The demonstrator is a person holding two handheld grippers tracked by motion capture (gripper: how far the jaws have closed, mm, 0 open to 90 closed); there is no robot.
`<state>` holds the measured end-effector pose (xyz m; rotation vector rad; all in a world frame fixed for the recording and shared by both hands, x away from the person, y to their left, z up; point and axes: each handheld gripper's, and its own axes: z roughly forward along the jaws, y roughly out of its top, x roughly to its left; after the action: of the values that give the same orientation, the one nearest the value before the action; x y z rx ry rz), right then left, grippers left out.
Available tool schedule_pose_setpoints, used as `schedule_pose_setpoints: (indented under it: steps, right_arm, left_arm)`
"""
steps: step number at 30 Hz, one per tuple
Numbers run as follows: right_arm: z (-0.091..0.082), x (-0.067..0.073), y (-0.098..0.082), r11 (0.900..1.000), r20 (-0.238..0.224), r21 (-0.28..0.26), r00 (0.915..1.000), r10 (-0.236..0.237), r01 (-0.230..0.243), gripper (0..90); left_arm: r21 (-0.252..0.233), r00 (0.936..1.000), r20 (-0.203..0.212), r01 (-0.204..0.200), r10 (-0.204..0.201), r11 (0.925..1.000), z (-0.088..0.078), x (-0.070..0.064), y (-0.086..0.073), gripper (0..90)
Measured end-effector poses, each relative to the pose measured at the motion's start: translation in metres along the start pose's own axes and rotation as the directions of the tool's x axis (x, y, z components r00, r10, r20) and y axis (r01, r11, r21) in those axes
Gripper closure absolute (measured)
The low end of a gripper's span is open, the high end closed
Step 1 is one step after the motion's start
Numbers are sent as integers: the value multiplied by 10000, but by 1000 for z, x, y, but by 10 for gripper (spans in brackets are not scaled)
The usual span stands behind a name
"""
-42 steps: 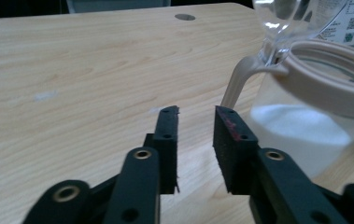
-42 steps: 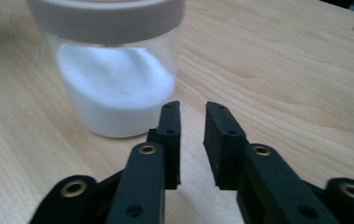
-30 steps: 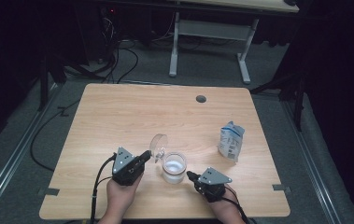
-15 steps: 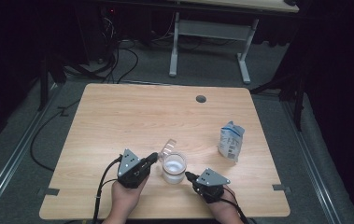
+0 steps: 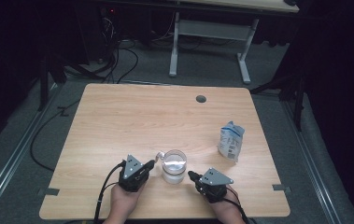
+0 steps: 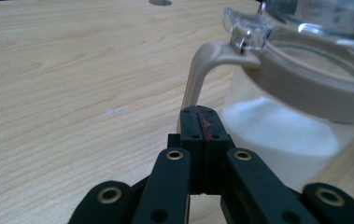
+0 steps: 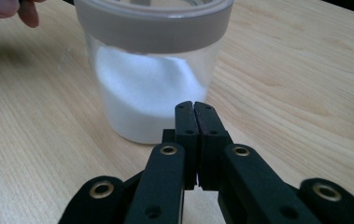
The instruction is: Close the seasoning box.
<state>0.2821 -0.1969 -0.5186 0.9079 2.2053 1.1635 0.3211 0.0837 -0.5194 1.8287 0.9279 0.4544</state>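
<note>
A clear jar (image 5: 173,167) half full of white powder stands near the table's front edge, with a beige collar and a clear lid lying over its mouth. My left gripper (image 5: 152,164) is shut and empty, its tips right at the jar's left side. In the left gripper view the shut jaws (image 6: 201,112) point at the beige strap (image 6: 197,74) under the lid's clear tab (image 6: 248,31). My right gripper (image 5: 191,175) is shut and empty, just right of the jar. In the right gripper view its tips (image 7: 194,108) sit close to the jar's wall (image 7: 151,93).
A white and blue pouch (image 5: 230,141) stands to the right of the jar. A round cable hole (image 5: 201,99) lies at the table's far side. Fingers of the other hand (image 7: 6,11) show beyond the jar in the right gripper view.
The clear lid stood raised at the jar's left and has swung down onto the jar. My left gripper has sunk and moved toward the jar. The right gripper has stayed put.
</note>
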Motion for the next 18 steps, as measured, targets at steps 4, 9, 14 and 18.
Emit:
schedule_pose_setpoints:
  steps: [4,9,14,18]
  right_arm:
    - [1,4,-1,9999,-140,51,9998,-127,128,889]
    - [1,5,0,9995,-196,0,9993,-303,303,889]
    - [-3,2,-3,9998,-137,48,9997,-196,196,889]
    - [-5,-1,-4,10000,-41,17,9999,-97,97,889]
  left_arm:
    - [106,9998,-150,-102,103,9999,3,-1,0,900]
    - [35,9999,-159,-34,34,10000,8,-1,5,900]
    - [7,9999,-120,17,-17,10000,15,-1,9,900]
    - [13,9999,-48,106,-106,9999,25,2,15,900]
